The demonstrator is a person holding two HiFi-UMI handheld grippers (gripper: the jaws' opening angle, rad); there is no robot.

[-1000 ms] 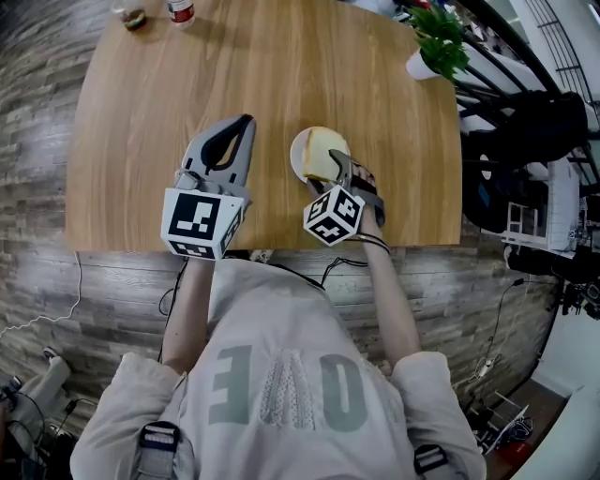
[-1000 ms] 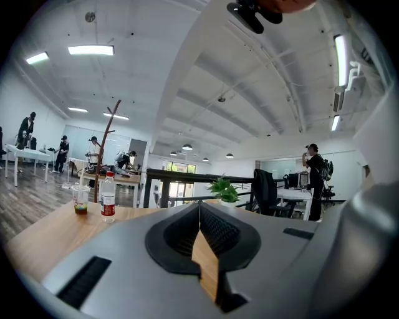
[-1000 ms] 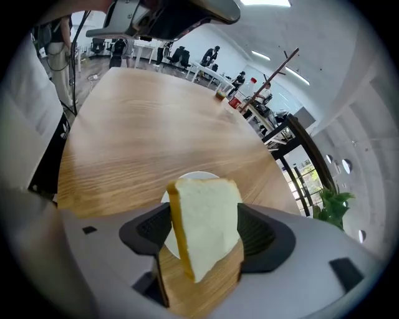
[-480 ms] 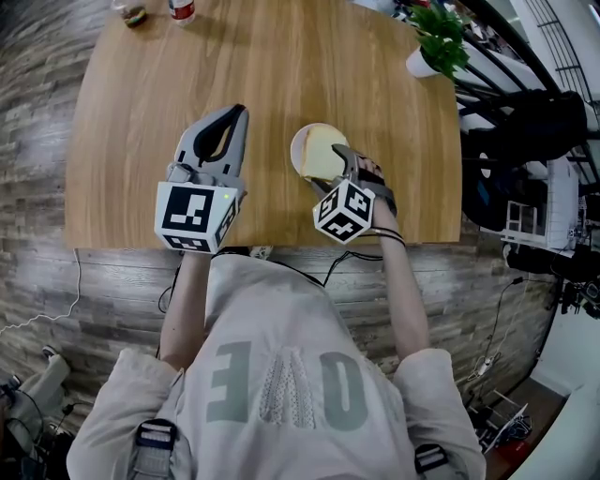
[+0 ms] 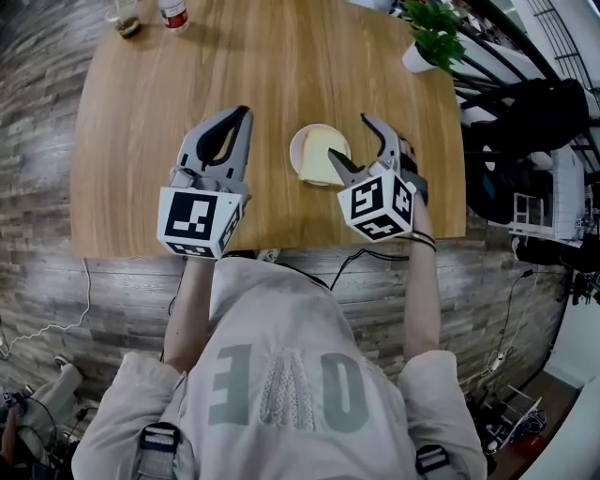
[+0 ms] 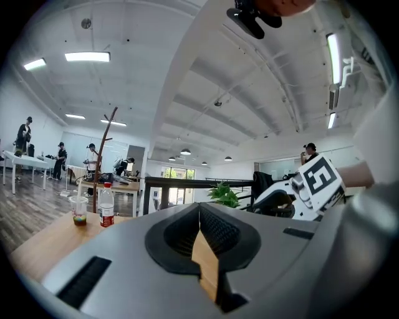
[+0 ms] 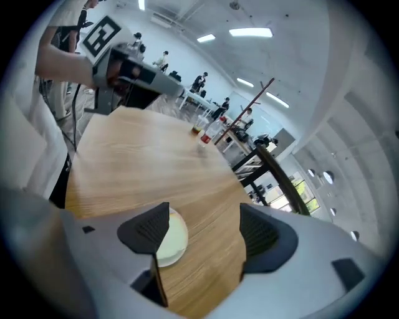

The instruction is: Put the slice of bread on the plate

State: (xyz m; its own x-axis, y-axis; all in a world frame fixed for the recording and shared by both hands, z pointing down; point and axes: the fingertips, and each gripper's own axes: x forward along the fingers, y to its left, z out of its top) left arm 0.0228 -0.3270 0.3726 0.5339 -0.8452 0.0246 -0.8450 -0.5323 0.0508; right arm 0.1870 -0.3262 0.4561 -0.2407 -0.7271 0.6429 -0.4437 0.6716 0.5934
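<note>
The slice of bread [image 5: 323, 157] is laid on the plate [image 5: 300, 142], just beside the left jaw of the right gripper [image 5: 349, 138]; that claw is spread wide, with nothing held. The left gripper [image 5: 242, 114] is closed and empty. A wooden table [image 5: 187, 75] is seen beneath both claws; 1 bottle [image 5: 174, 11], 1 cup [image 5: 126, 19] and 1 potted plant [image 5: 433, 37] are set far beyond them.

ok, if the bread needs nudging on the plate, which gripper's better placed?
Probably right. The right gripper is open, just beside the plate and bread; the left gripper is shut and farther away.
</note>
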